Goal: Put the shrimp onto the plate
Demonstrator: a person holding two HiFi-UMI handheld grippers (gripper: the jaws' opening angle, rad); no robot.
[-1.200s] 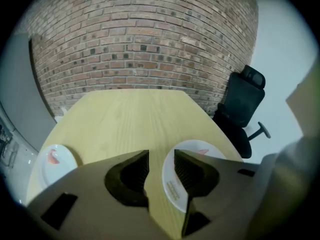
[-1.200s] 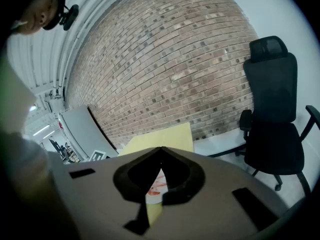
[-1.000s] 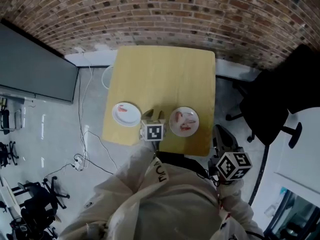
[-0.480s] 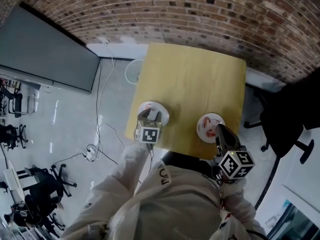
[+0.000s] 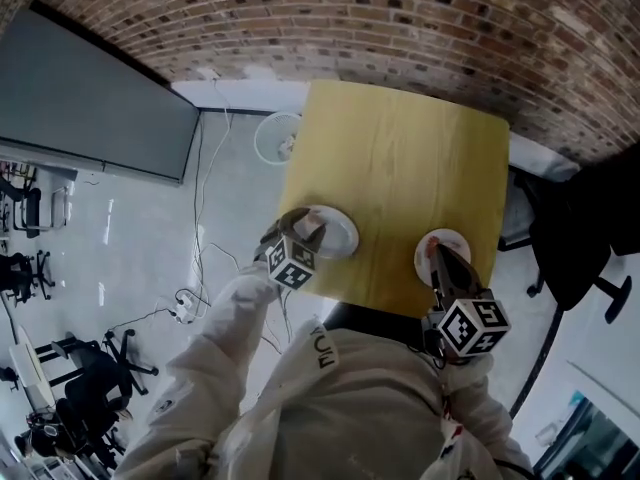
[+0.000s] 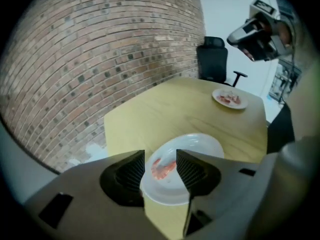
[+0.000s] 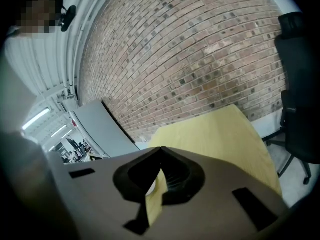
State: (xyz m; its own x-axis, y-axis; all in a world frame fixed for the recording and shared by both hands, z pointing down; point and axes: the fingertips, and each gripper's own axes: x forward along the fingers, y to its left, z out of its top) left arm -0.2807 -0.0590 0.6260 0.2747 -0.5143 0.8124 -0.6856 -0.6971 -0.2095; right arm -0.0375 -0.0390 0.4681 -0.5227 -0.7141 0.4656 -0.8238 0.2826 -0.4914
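The left tool point(image 6: 160, 166) hung just above the near-left plate point(image 6: 201, 145), and its jaws were opening. They stood apart with a clear gap, and their ribbed pads point(image 6: 134, 171) pressed on nothing. Seen through that gap, one pink shrimp point(image 6: 163, 168) lay on the white plate, toward its near side and free of both jaws. In the head view this tool's marker cube point(image 5: 290, 263) sat at the near-left edge of the desk point(image 5: 400, 163), with a white sleeve point(image 5: 225, 308) behind it.

The right tool point(image 7: 160, 151) had its jaws closed, the tips meeting in a point with nothing between them. Only a sliver of yellow desk and a bit of white showed through the slot below the tips. In the head view it reached over the second plate point(image 5: 456, 240) at the near-right edge of the desk, with its own marker cube point(image 5: 465, 326) closer to the person.

The second plate stood well apart from the first and carried more pink shrimps point(image 6: 229, 99).

The rest of the yellow wooden top was bare. A brick wall point(image 5: 400, 18) stood beyond the far edge. A black office chair point(image 5: 575, 238) stood on the right, and a large grey panel point(image 5: 90, 108) leaned on the left over a pale floor with loose cables point(image 5: 190, 298).
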